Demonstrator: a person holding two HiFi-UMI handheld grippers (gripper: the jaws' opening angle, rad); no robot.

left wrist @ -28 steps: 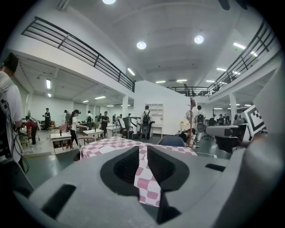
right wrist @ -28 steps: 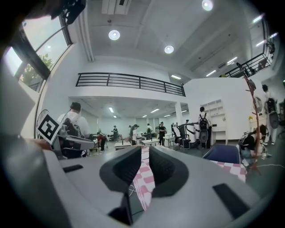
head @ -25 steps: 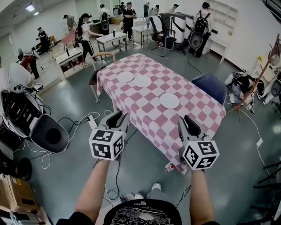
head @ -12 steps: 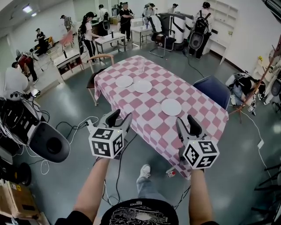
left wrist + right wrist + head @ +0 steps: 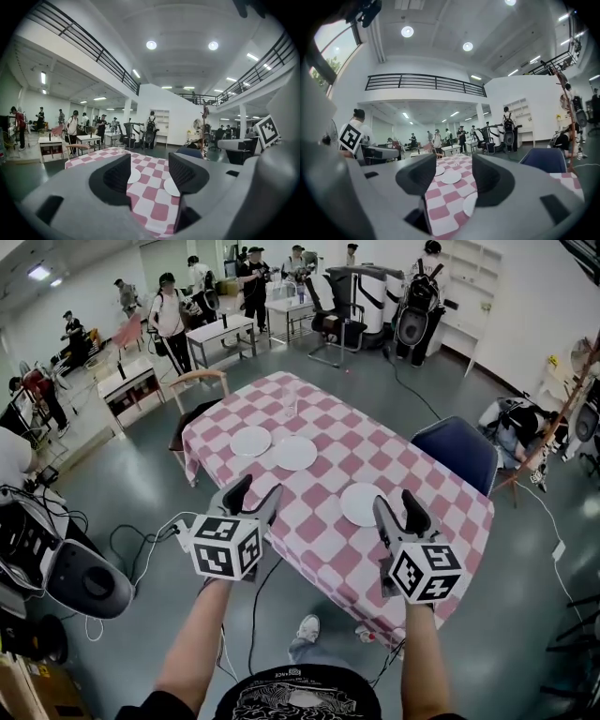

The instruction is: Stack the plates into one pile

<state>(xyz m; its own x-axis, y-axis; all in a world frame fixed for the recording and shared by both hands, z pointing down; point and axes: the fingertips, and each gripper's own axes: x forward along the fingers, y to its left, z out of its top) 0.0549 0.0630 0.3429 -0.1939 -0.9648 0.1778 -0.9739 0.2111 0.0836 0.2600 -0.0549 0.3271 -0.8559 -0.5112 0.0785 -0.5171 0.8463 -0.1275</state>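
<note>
Flanking checked table (image 5: 375,442), blue chair (image 5: 457,448), wooden chair (image 5: 192,416), plates (image 5: 295,453) unstacked

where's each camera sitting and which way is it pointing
Head view: on the person's head, facing forward and steeply down at the checkered table; shows both forearms, left tongs, right tongs.
Left gripper view: on the left tongs, looking across the table between its jaws, which have just been opening, nothing between them.
Right gripper view: on the right tongs, same outlook; jaws likewise just been opening, empty.
Shared: all three show the near plate.
</note>
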